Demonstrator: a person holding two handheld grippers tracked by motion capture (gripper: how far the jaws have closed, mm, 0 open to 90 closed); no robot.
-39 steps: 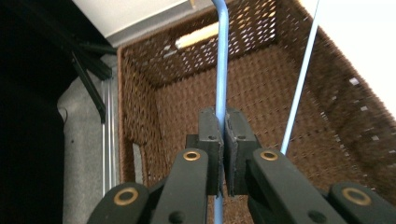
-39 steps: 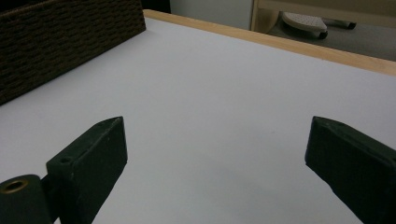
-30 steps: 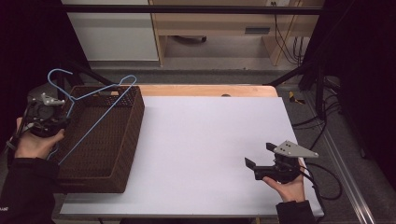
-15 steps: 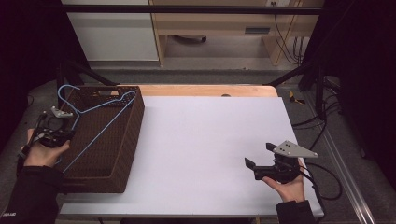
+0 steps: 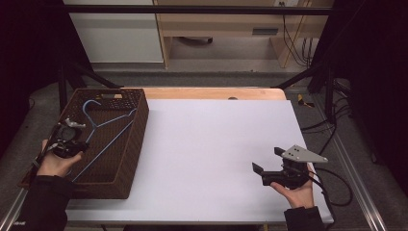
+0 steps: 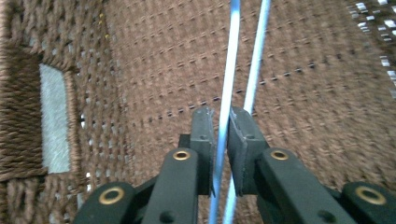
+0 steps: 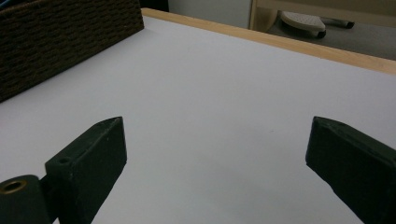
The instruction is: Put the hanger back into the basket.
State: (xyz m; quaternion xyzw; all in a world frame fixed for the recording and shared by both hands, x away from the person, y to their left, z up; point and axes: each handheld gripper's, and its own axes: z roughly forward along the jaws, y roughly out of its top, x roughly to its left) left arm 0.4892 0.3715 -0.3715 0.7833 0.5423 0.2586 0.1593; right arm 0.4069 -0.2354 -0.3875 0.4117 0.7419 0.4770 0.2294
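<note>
A light-blue wire hanger (image 5: 108,127) lies inside the brown woven basket (image 5: 140,120) at the table's left end. My left gripper (image 5: 81,144) reaches down into the basket from its left rim. In the left gripper view the hanger's wire (image 6: 232,70) runs between the jaws of this gripper (image 6: 222,112). The jaws have just been opening, and a thin gap shows on each side of the wire. Behind it is the basket's woven floor (image 6: 140,70). My right gripper (image 5: 268,160) rests near the table's front right, open wide (image 7: 215,140) with nothing between its fingers.
The white tabletop (image 5: 211,139) stretches from the basket to the right gripper. A wooden edge (image 5: 216,92) runs along the table's far side. Black frame posts and cables (image 5: 332,120) stand off the right side. The basket's corner (image 7: 70,42) shows in the right gripper view.
My left hand has come down with the hanger, which now lies inside the basket instead of sticking up over its rim. The right hand has not moved.
</note>
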